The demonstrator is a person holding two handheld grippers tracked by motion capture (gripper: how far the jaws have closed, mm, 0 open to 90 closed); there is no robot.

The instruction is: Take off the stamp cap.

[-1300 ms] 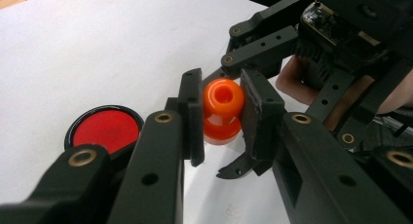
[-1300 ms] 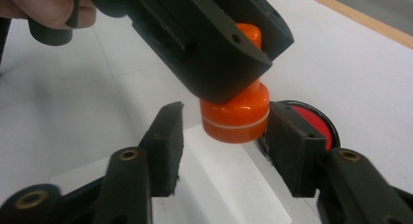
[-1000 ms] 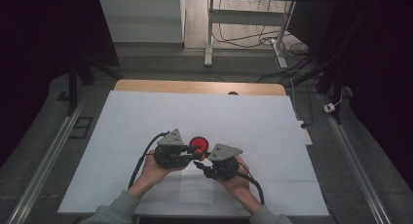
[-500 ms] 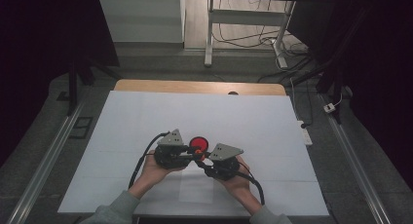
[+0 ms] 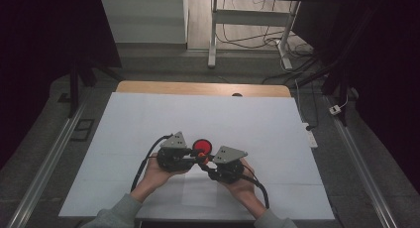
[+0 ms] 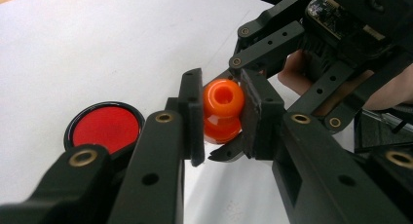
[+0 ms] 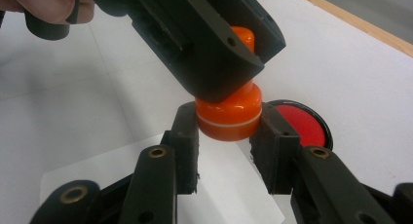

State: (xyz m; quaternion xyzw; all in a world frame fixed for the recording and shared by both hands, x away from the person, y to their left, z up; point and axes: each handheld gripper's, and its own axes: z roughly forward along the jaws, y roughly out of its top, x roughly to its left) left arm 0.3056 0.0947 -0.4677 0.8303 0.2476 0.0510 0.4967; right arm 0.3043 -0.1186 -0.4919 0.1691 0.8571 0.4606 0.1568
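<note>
Now the orange piece is held above the white table, between the two grippers, just in front of the red disc; it is a short, stepped body, and its long axis runs from a wide base to a narrower rounded top with a hole in it; in the right gripper view this top points up and a little away. The left gripper is clamped on the narrow upper part; the right gripper has just been closing and now presses on the wide base; both hands lie low near the table's front edge, jaws turned inward to each other.
</note>
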